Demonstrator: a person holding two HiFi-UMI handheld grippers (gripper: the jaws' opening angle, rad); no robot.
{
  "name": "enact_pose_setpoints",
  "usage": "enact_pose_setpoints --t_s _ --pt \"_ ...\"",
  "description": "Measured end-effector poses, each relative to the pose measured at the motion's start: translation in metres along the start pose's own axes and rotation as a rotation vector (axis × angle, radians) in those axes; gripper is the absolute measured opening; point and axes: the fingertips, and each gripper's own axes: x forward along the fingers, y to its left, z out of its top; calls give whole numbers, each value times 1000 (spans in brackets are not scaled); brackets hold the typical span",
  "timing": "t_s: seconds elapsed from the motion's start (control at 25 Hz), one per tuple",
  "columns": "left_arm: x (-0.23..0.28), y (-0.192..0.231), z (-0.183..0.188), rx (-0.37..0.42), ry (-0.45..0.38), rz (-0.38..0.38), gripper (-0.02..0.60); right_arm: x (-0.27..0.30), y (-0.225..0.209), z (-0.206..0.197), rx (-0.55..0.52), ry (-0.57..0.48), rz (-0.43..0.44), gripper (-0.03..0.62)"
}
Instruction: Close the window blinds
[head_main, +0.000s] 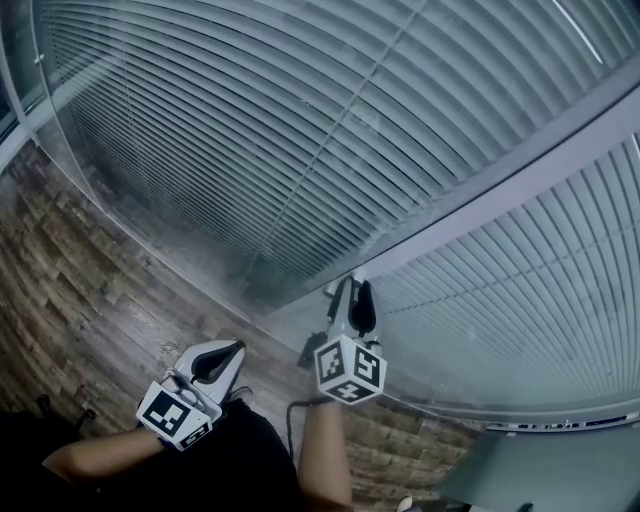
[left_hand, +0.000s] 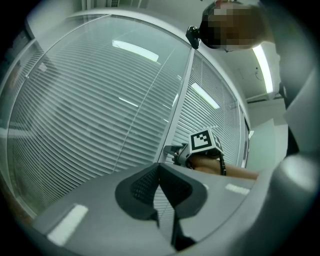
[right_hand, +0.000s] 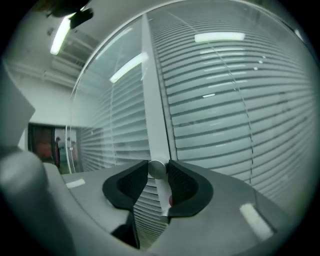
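Blinds: grey horizontal-slat window blinds (head_main: 300, 130) fill the window ahead of us.
Right gripper (right_hand: 157, 170): jaws pinch small round silver knob (right_hand: 157, 168) on pale frame post (right_hand: 154, 100).
Left gripper (left_hand: 159, 170): jaws pressed together, empty.
Technique: we grip squarely, turn steadily and watch the slats.

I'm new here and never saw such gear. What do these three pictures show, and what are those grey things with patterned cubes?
They are two-jaw grippers, one in each of a person's hands; the cubes belong to them. One picture is from a camera on the person's head, looking down; the others from cameras on each gripper. Ahead is glass with blinds and a grey frame. The right gripper pinches a small round knob by the frame. The left gripper hangs back, shut and empty.
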Motion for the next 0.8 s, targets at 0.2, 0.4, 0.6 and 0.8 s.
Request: enact_pose_setpoints --t_s 0.2,0.4,0.6,0.8 --pt "-1 -1 2 0 -3 -4 2 -2 -1 2 289 -45 45 129" --pt "2 -2 1 0 -1 -8 2 1 -5 1 555 -75 108 129" --pt "4 -4 -1 -1 1 -17 2 3 -8 -2 709 -80 124 129" --pt "1 -5 1 -1 -8 -18 2 -10 -8 0 500 -54 93 129"
